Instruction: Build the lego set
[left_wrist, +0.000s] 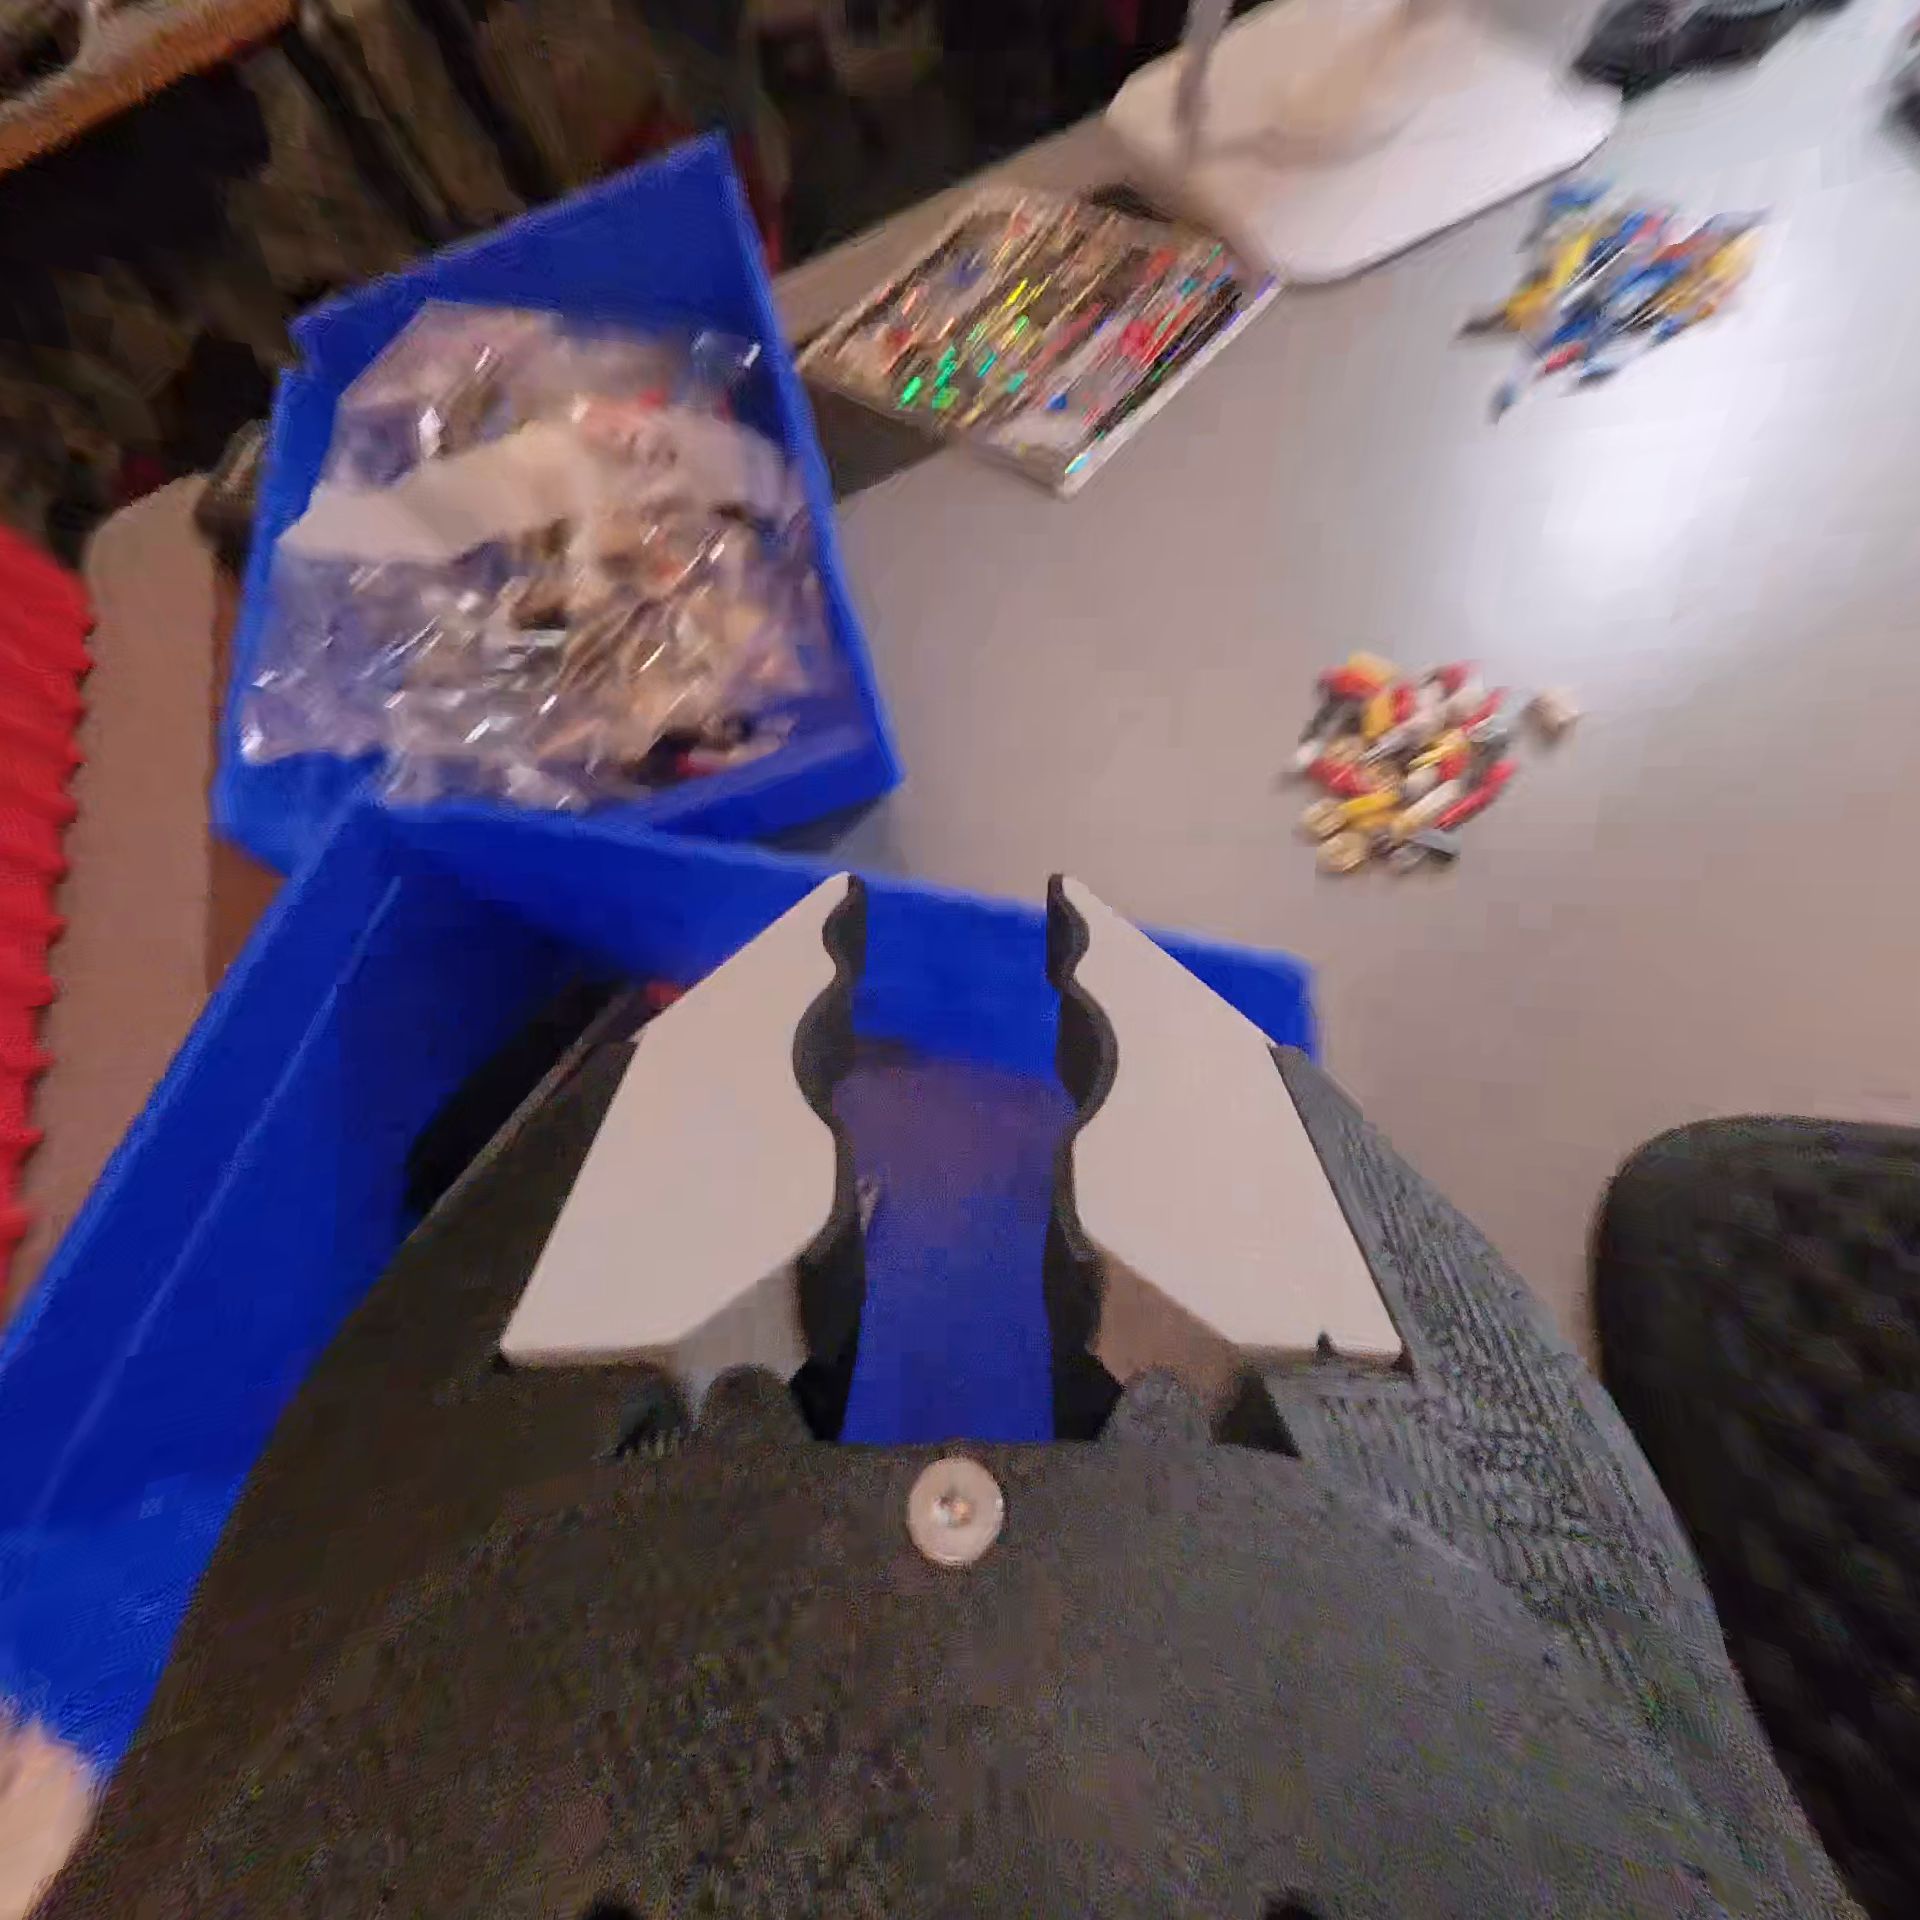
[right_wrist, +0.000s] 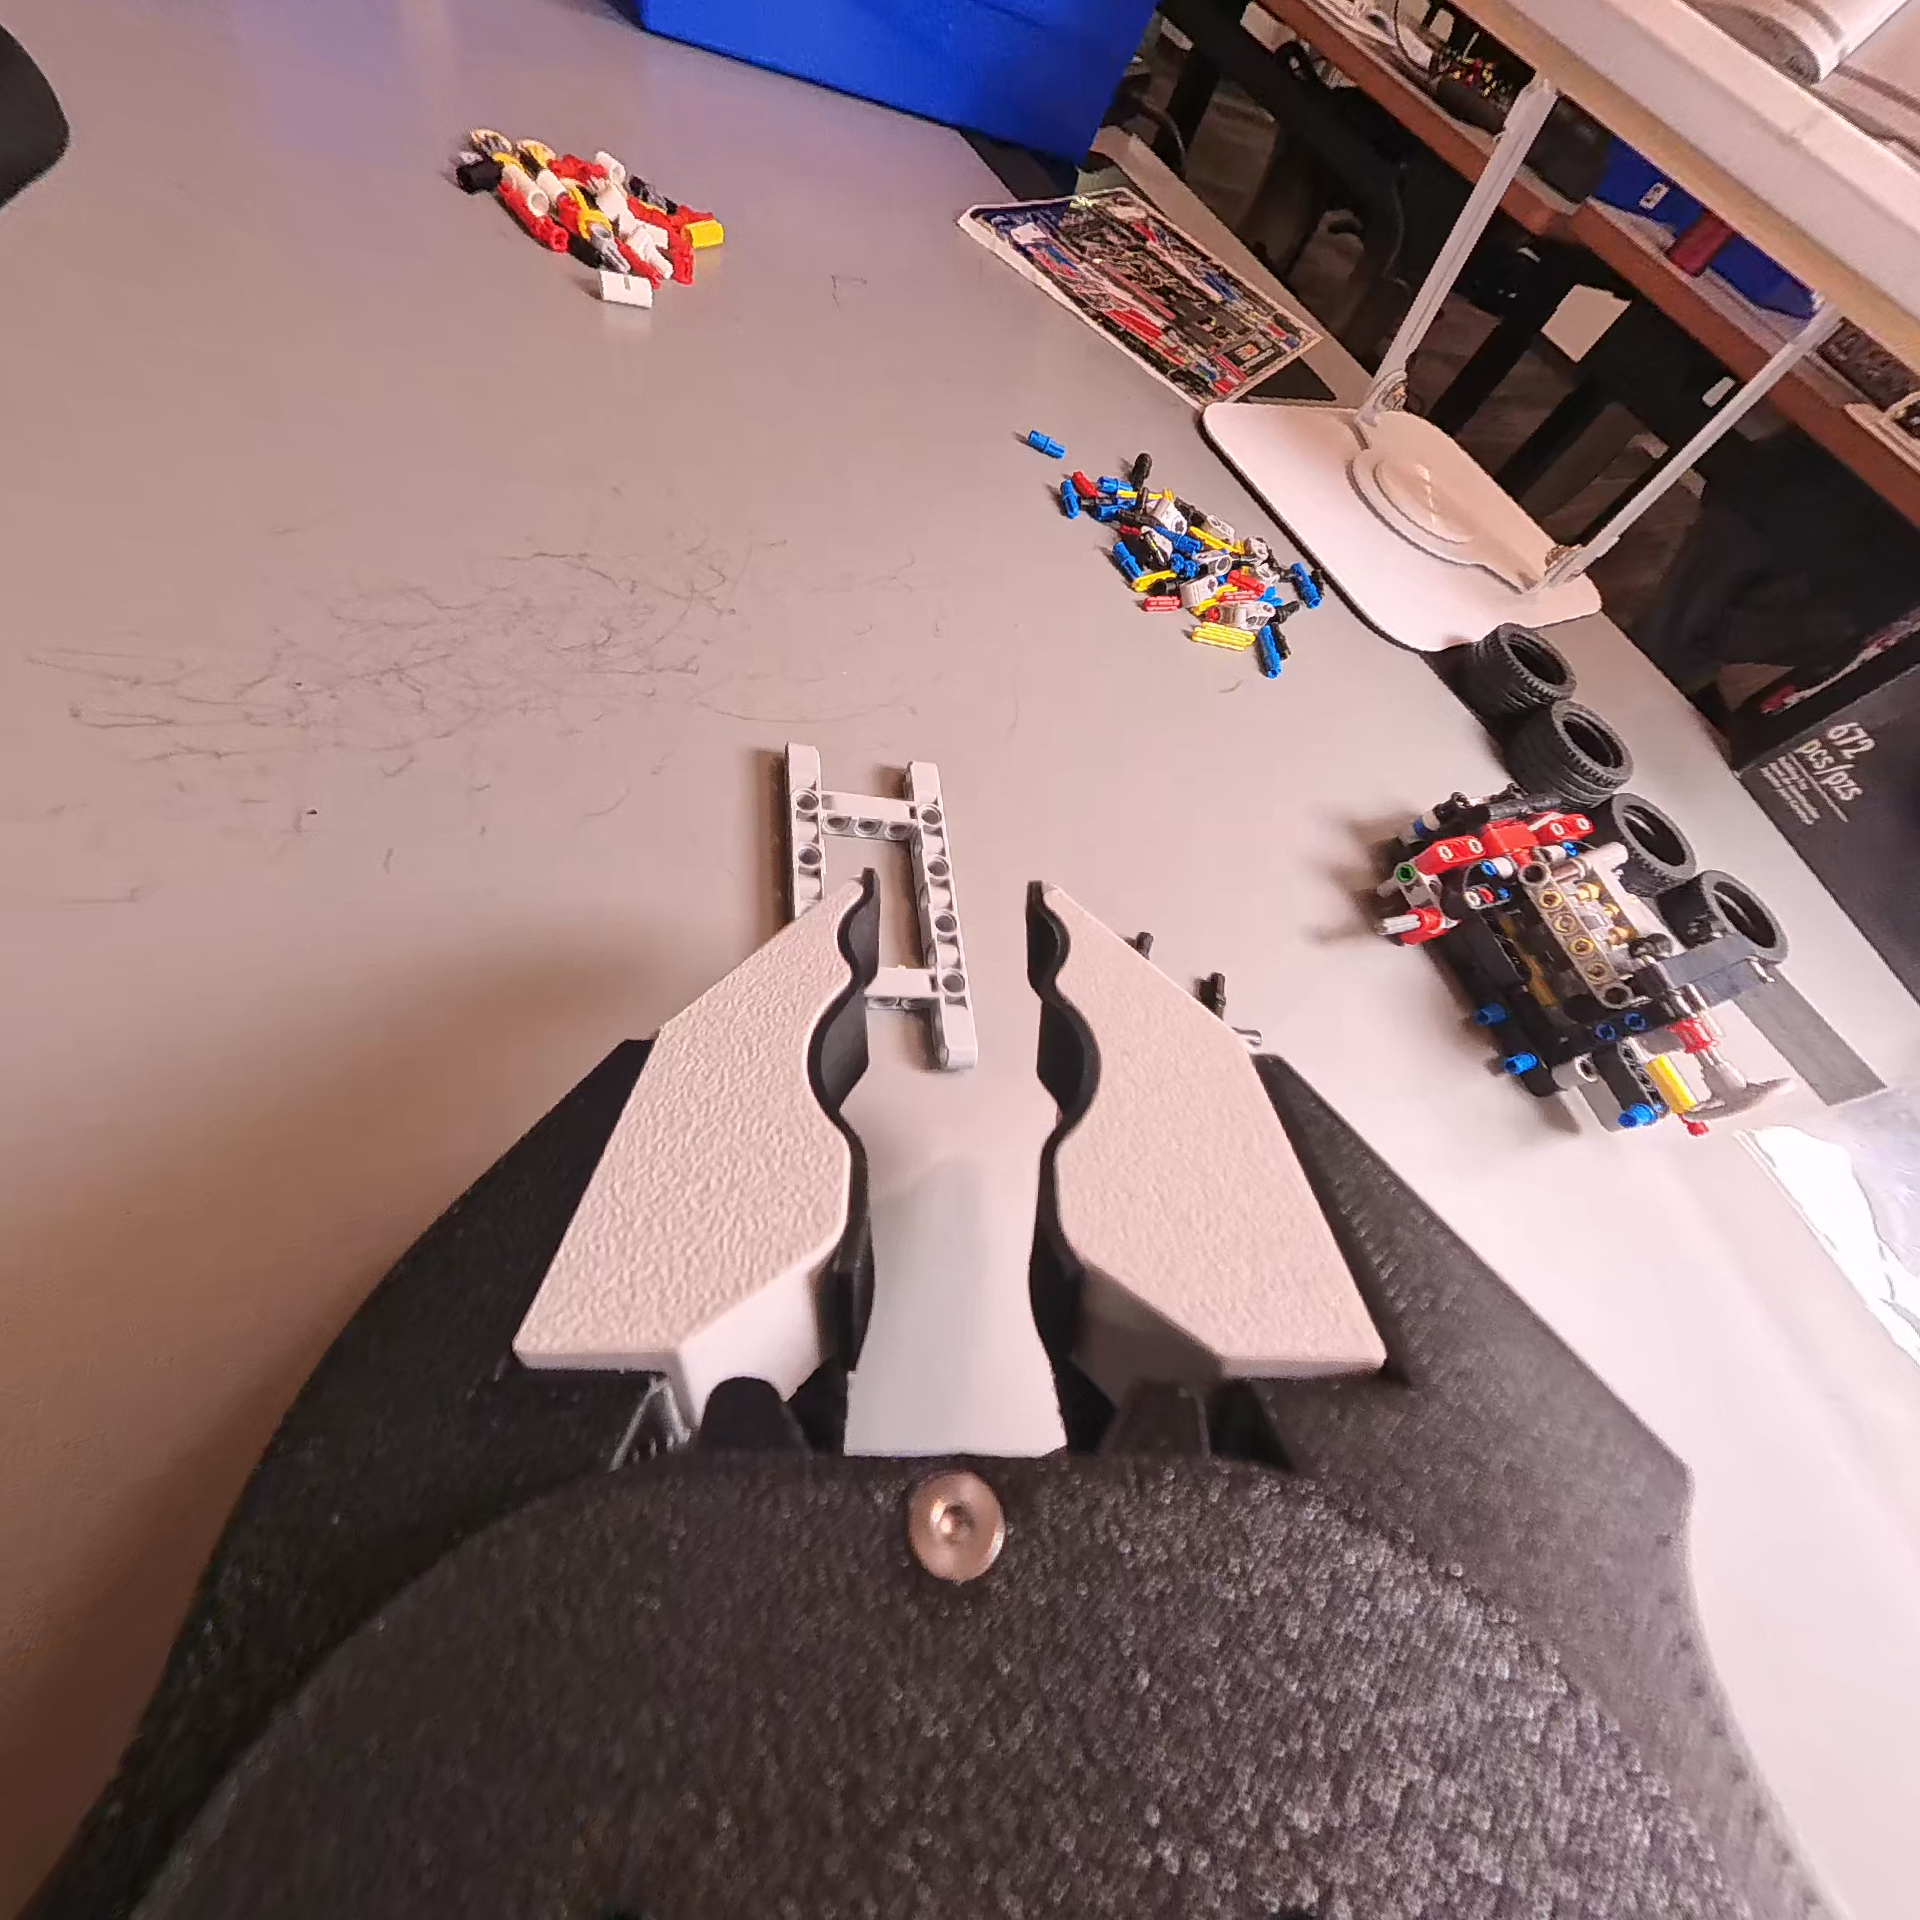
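Grey beam frame (right_wrist: 883, 904) flat on table (right_wrist: 416, 831), 12 o'clock of right gripper (right_wrist: 951, 899); jaws apart, empty, likely lined up for pickup. Frame's near end partly hidden behind left finger. Sorted piles: red-white one (right_wrist: 587, 213) at 11 o'clock, blue-yellow one (right_wrist: 1195, 561) at 1 o'clock, probably for easy reach. Half-built chassis (right_wrist: 1558, 966) at 3 o'clock, tyres (right_wrist: 1590, 753) beside. Left gripper (left_wrist: 956, 894) gapes empty above blue bin (left_wrist: 312, 1143); view blurred, bagged contents of far bin (left_wrist: 540, 582) unreadable.

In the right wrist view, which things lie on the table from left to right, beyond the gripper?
Red, white and yellow brick pile → grey beam frame → blue, black and yellow pin pile → half-built black and red car chassis.
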